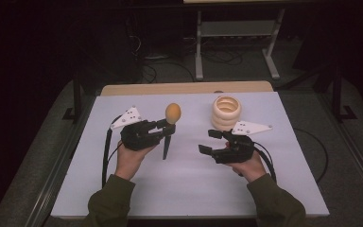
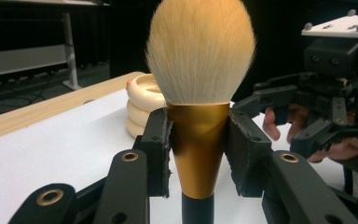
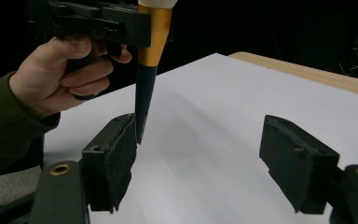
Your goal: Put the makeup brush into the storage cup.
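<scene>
In the high view the left gripper (image 1: 163,126) holds the makeup brush (image 1: 169,127) upright above the white table (image 1: 189,184), bristles up, handle pointing down; the right gripper (image 1: 211,141) waits just right of the brush with jaws apart, and a stack of cream rings (image 1: 226,112) stands farther right of the brush. In the left gripper view both pads clamp the brush's gold ferrule (image 2: 198,144), squarely and centred. In the right gripper view the jaws stand wide with nothing between them, the brush's dark handle tip (image 3: 142,119) just beyond the left pad. A handover seems likely: keep the brush vertical, centre the open jaws around the handle, then close.
</scene>
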`<move>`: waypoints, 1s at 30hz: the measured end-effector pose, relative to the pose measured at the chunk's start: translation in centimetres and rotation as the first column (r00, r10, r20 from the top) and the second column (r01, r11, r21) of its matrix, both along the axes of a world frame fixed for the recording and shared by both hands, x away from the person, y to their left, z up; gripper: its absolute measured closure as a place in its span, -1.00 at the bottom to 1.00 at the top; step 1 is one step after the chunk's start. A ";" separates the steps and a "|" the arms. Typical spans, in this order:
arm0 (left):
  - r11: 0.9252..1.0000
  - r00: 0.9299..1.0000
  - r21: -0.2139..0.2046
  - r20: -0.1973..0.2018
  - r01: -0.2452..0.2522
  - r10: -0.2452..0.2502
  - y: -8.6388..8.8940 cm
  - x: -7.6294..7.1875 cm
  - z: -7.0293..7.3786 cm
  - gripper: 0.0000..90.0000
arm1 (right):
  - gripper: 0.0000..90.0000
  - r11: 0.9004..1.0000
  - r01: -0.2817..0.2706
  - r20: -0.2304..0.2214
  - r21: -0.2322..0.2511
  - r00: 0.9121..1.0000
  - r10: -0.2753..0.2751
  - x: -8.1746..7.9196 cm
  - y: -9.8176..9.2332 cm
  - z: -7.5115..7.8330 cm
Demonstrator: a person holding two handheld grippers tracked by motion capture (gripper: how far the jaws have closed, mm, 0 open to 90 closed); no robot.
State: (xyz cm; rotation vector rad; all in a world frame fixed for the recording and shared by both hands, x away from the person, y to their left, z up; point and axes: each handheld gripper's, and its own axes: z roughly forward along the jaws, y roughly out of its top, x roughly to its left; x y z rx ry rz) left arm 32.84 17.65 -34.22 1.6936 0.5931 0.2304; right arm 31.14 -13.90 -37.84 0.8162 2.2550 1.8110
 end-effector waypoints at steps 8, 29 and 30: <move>1.000 1.000 -0.017 0.006 0.019 -0.018 -0.4 -0.2 -0.1 0.40 | -0.34 0.999 -0.038 0.005 0.022 0.999 0.038 0.7 2.3 -0.1; 0.999 0.999 -0.006 0.019 0.033 -0.033 -2.0 -0.7 -0.6 0.40 | 0.00 0.994 -0.094 -0.009 0.048 0.995 0.094 1.1 6.7 -0.3; 0.999 0.999 -0.006 0.019 0.033 -0.033 -2.0 -0.7 -0.6 0.40 | 0.03 0.995 -0.093 -0.013 0.048 0.996 0.094 1.1 6.8 -0.3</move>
